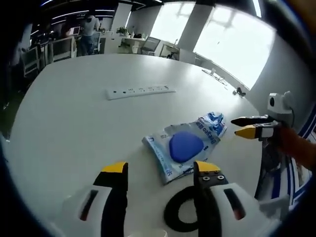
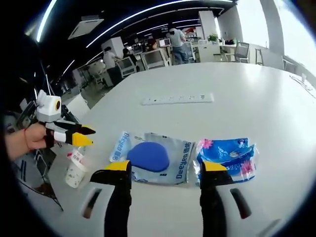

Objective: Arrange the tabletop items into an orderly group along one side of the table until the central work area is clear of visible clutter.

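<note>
In the right gripper view the clear packet holding a blue pad [image 2: 157, 158] carries blue lettering reading "Deeyeo" along its 3 o'clock edge and again, less clearly, along its 9 o'clock edge; print on the blue floral tissue pack [image 2: 227, 157] is illegible.

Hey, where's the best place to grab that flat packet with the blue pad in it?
Probably by a thin margin of the packet, beside the bulging blue pad. It lies flat just beyond the open right gripper, so come low at its near edge.
</note>
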